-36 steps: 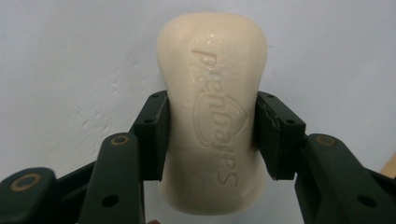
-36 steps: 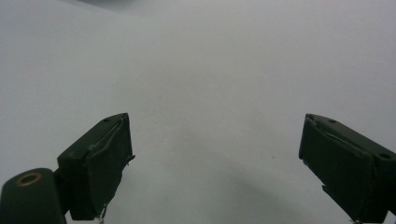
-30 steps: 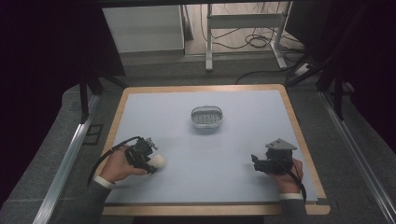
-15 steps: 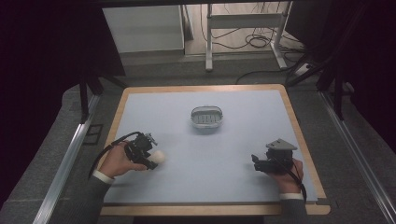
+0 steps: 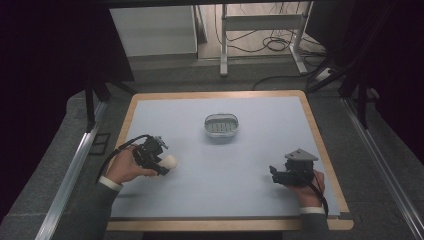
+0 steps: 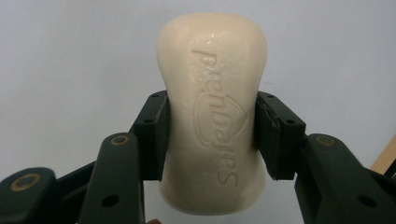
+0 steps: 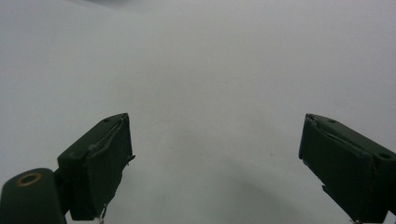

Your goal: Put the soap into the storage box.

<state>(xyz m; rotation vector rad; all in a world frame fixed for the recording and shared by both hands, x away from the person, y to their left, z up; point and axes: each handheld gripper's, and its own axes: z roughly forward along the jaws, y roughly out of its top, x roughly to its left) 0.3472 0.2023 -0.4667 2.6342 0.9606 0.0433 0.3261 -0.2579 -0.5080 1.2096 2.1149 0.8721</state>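
Observation:
A cream bar of soap (image 6: 212,116) with raised lettering sits between the pads of my left gripper (image 6: 211,133), which is shut on its narrow middle. From above, the soap (image 5: 170,161) pokes out of the left gripper (image 5: 161,162) at the table's left, just above the surface. A grey soap dish (image 5: 221,125) with a slotted bottom stands near the middle of the table, toward the back. My right gripper (image 5: 274,173) rests at the front right. Its jaws stand wide open over bare table in the right gripper view (image 7: 215,163), nothing between them.
The pale blue table top (image 5: 225,165) has a wooden rim (image 5: 320,145). Metal rails run along both sides, and a desk frame with cables stands beyond the far edge. A wide stretch of bare surface lies between the two grippers.
My left gripper has shifted a little toward the back of the table with the soap still in it. The right gripper has kept still.

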